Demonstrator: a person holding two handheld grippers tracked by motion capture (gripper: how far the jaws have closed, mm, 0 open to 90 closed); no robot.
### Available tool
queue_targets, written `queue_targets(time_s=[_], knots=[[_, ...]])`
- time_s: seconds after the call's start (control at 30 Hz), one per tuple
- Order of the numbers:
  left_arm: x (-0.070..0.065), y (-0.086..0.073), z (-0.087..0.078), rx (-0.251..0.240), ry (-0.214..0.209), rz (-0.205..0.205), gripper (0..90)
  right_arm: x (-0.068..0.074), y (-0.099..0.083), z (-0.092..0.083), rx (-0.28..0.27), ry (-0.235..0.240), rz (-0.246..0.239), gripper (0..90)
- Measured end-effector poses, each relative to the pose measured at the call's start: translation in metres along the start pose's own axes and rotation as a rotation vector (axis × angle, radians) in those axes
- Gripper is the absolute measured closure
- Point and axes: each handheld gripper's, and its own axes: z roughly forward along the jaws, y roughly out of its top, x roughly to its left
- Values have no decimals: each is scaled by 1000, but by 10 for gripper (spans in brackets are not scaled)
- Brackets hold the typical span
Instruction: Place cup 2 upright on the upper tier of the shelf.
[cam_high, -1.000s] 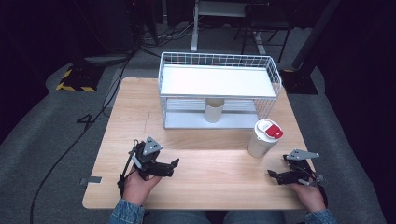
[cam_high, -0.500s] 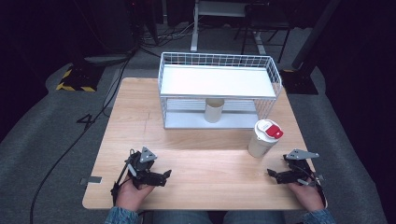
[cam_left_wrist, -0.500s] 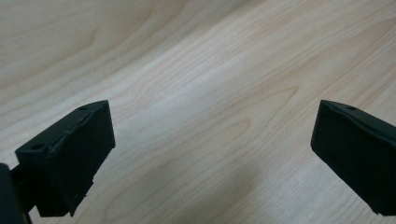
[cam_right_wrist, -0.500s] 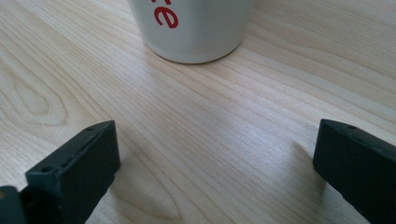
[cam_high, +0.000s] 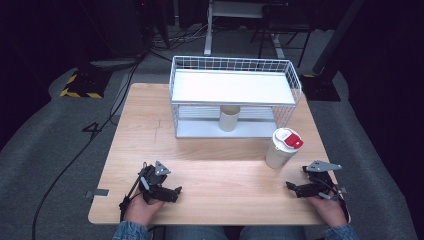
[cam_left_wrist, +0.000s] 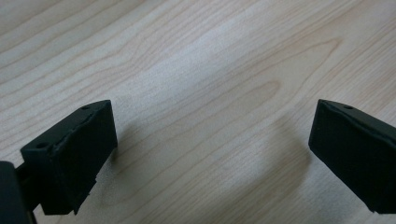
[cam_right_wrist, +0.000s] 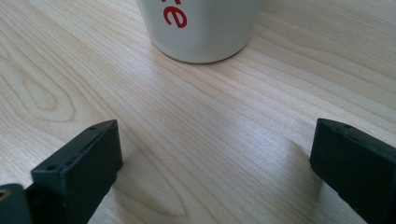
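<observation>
Resting low on the pale wooden surface (cam_high: 215, 165), the left gripper (cam_high: 175, 192) has its jaws spread wide with bare wood grain between them; they have just been closing a little, with nothing in the gap. Its jaws point toward the middle of the surface, well apart from everything else. The right gripper (cam_high: 291, 186) also lies on the surface, jaws spread and empty. Just ahead of its jaws stands the white paper cup with a white lid and red tab (cam_high: 282, 148), upright, near but untouched; red lettering shows on its wall (cam_right_wrist: 204, 28). Farther beyond both jaws stands the white wire two-level rack (cam_high: 235, 95), with a small tan cardboard tube (cam_high: 229, 118) upright on its lower level.
</observation>
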Motion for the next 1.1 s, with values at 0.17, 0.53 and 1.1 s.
queue_targets(time_s=[0.17, 0.53, 1.1], knots=[[2, -2, 0, -1, 8, 7, 0, 0, 0, 0, 0, -3, -3, 26], [8, -13, 0, -87, -20, 40, 3, 0, -1, -2, -4, 5, -11, 44], [8, -13, 0, -87, -15, 40, 3, -1, -1, -4, -1, -13, -1, 63]])
